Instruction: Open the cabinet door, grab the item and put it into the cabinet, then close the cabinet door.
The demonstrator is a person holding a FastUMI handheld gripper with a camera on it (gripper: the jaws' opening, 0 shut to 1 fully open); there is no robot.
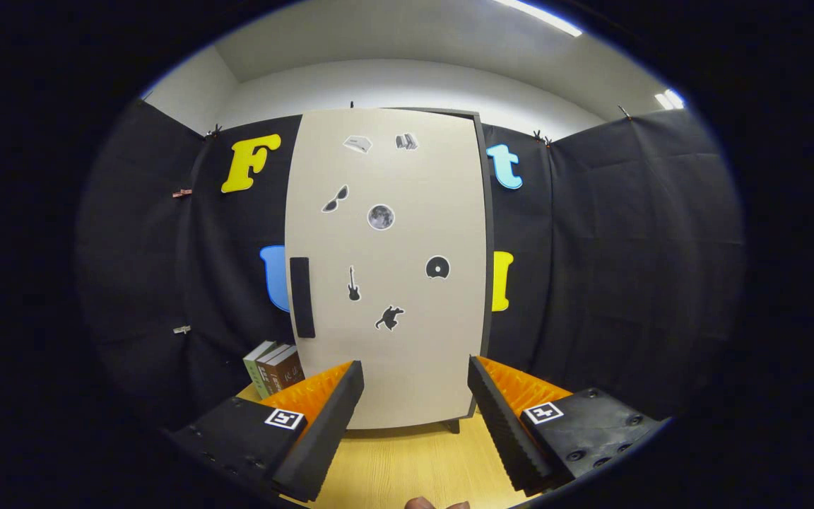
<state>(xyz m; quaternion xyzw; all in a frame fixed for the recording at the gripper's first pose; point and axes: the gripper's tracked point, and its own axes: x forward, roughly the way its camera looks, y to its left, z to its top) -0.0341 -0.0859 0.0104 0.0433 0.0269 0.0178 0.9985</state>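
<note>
1. My gripper (414, 406) has its two fingers spread wide apart; they hold nothing, and they point straight at the cabinet door (386, 283).
2. The door is flat shut on the cabinet; it stands on the wooden table (407, 466) just beyond my fingers; it has small stickers on it.
3. The dark handle (301, 297) is a tall strip near the door's left edge; it sits up and to the left of my left finger.
4. The books (273, 369) stand beside the cabinet, low on its left, just past my left finger; I think they may be the item, but I cannot be sure.
5. A shut door fits two times: before the item goes in, or after it is inside and the door is closed again; I cannot see inside, so I cannot tell which.
6. If the door has to open, a good way is to catch the handle square and pull slowly; a quick tug could shake the cabinet.
</note>
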